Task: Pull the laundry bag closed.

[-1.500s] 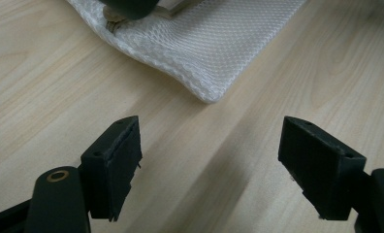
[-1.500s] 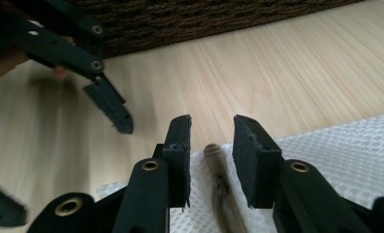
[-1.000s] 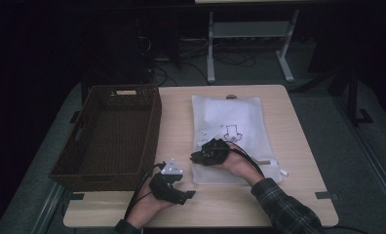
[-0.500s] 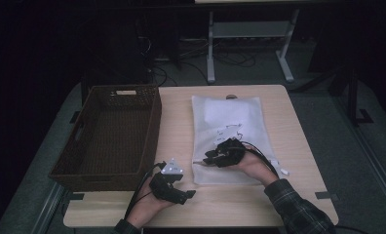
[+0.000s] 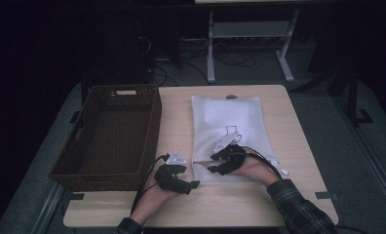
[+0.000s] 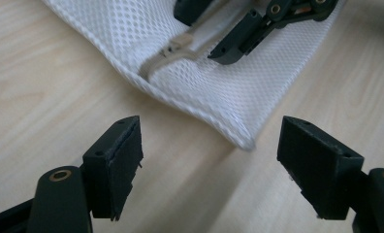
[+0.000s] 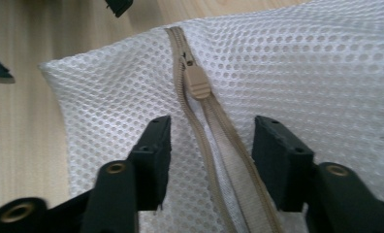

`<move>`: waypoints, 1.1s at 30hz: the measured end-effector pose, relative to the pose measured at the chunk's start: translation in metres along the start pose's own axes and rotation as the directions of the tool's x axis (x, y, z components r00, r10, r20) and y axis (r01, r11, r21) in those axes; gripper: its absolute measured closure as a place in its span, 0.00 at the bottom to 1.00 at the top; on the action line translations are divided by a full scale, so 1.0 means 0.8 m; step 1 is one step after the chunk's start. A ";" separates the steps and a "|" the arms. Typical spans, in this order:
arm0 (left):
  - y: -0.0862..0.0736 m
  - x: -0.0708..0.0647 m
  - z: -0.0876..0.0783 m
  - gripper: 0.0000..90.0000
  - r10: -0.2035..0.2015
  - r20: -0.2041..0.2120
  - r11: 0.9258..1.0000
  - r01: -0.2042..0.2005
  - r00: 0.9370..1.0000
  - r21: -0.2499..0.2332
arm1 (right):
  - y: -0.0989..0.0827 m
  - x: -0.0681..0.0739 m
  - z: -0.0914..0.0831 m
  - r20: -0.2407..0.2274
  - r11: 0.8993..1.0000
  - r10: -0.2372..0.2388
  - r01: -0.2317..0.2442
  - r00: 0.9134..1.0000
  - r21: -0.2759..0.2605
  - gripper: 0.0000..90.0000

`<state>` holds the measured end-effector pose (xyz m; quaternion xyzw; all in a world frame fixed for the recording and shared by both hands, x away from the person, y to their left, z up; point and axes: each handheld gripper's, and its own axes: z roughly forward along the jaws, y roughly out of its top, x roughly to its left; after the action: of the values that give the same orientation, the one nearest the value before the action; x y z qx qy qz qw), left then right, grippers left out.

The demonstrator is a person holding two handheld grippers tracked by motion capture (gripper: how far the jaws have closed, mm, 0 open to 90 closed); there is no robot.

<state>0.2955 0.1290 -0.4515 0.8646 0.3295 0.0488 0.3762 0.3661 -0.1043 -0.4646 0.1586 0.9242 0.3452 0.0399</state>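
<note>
A white mesh laundry bag (image 5: 230, 122) lies flat on the wooden table (image 5: 176, 112). Its beige zipper (image 7: 214, 145) runs along the near edge, and the zipper pull (image 7: 197, 81) sits close to the bag's corner (image 6: 243, 141). My right gripper (image 5: 204, 165) rests on the bag; its jaws (image 7: 213, 127) have just been opening and now straddle the parted zipper tape without pressing it. My left gripper (image 5: 191, 183) lies on the table just off that corner, its jaws (image 6: 214, 131) open and empty. In the left gripper view, the zipper pull (image 6: 173, 48) and the right gripper's fingertips (image 6: 238, 41) show farther off.
A dark wicker basket (image 5: 152, 126) stands empty at the table's left, close to my left hand. A small white tag (image 5: 282, 171) lies by the bag's near right corner. Bare wood runs along the near edge and right side.
My right gripper has shifted a little toward the near edge of the bag, and its jaws have spread apart. The left gripper has stayed in place.
</note>
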 end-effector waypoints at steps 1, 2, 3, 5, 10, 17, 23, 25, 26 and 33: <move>0.001 0.001 0.001 0.27 -0.003 0.000 1.000 0.003 1.000 -0.001 | -0.001 0.000 0.000 0.011 1.000 -0.008 0.009 1.000 -0.003 0.60; 0.002 0.002 0.003 0.27 -0.002 -0.002 1.000 0.002 1.000 0.002 | -0.002 0.002 0.001 0.017 1.000 -0.016 0.016 1.000 -0.006 0.61; 0.003 0.002 0.004 0.27 -0.002 -0.004 1.000 0.002 1.000 0.005 | -0.004 0.003 0.001 0.026 1.000 -0.019 0.020 0.999 -0.021 0.63; 0.003 0.002 0.005 0.27 0.001 -0.005 1.000 -0.001 1.000 0.008 | -0.010 0.004 0.001 0.033 0.998 -0.009 0.011 0.999 -0.058 0.68; 0.007 0.005 0.007 0.27 0.002 -0.013 1.000 -0.002 1.000 0.011 | -0.014 0.003 0.000 0.064 0.997 0.000 0.004 0.998 -0.075 0.91; 0.017 0.012 0.010 0.27 -0.018 -0.012 1.000 0.018 1.000 -0.009 | -0.016 0.006 -0.005 0.087 0.993 0.012 -0.001 0.996 -0.120 0.96; 0.031 0.018 0.008 0.31 -0.024 -0.001 0.999 0.024 1.000 -0.038 | -0.016 0.006 -0.029 0.082 0.978 0.036 -0.018 0.996 -0.207 0.96; 0.035 0.022 0.008 0.33 -0.032 0.017 0.998 0.032 0.999 -0.049 | -0.018 0.004 -0.035 0.078 0.973 0.044 -0.025 0.996 -0.228 0.96; 0.037 0.024 0.008 0.35 -0.036 0.030 0.998 0.038 0.999 -0.055 | -0.020 0.004 -0.038 0.075 0.970 0.051 -0.031 0.996 -0.243 0.96; 0.045 0.032 0.020 0.51 -0.033 0.112 0.997 0.040 0.993 -0.066 | -0.024 0.002 -0.047 0.068 0.965 0.063 -0.044 0.996 -0.258 0.96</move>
<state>0.3399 0.1163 -0.4424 0.8464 0.3221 0.0051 0.4241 0.3528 -0.1410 -0.4484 0.1897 0.8650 0.4566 0.0855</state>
